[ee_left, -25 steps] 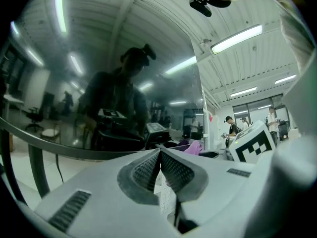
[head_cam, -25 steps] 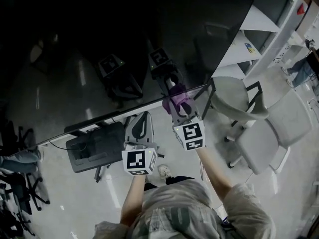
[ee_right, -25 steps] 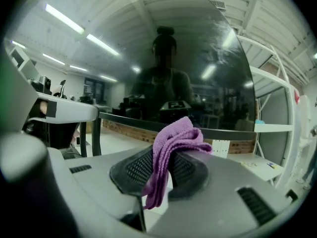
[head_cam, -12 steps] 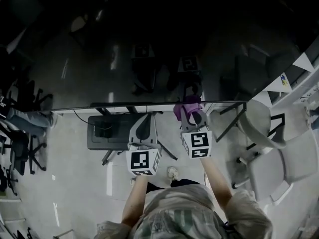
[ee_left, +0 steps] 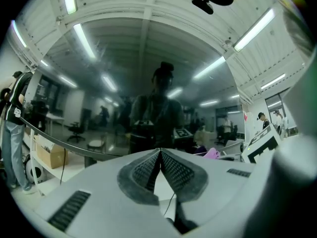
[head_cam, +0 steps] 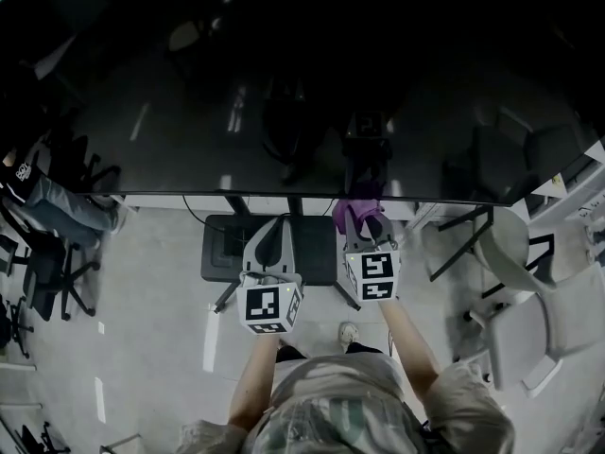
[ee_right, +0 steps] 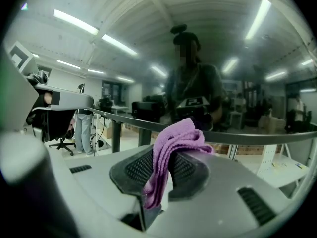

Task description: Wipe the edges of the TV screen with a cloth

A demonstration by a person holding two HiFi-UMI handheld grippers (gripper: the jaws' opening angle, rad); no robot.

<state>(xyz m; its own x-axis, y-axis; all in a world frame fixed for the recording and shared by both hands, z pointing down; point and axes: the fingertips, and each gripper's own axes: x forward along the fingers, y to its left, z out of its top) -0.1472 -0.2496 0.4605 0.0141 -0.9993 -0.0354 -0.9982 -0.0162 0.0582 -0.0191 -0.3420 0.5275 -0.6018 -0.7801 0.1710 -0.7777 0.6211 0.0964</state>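
Observation:
A large dark TV screen point(head_cam: 284, 93) fills the upper head view, its bottom edge point(head_cam: 236, 198) running across the middle. My right gripper point(head_cam: 362, 214) is shut on a purple cloth point(head_cam: 356, 206), and the cloth sits at that bottom edge. In the right gripper view the purple cloth point(ee_right: 171, 148) is folded between the jaws, with the screen edge point(ee_right: 247, 137) just behind it. My left gripper point(head_cam: 271, 236) hangs a little below the edge, shut with nothing in it. The left gripper point(ee_left: 159, 151) faces the glossy screen point(ee_left: 148, 98), its jaw tips pressed together.
A black stand base point(head_cam: 269, 246) lies on the floor under the screen. Grey chairs point(head_cam: 525, 296) stand at the right and black office chairs point(head_cam: 38, 272) at the left. A person point(head_cam: 57, 201) stands at the far left. White shelving point(head_cam: 586, 183) shows at the right edge.
The view has swung so the screen's bottom edge now lies level. Both grippers sit further left along it, the right still holding the cloth at the edge.

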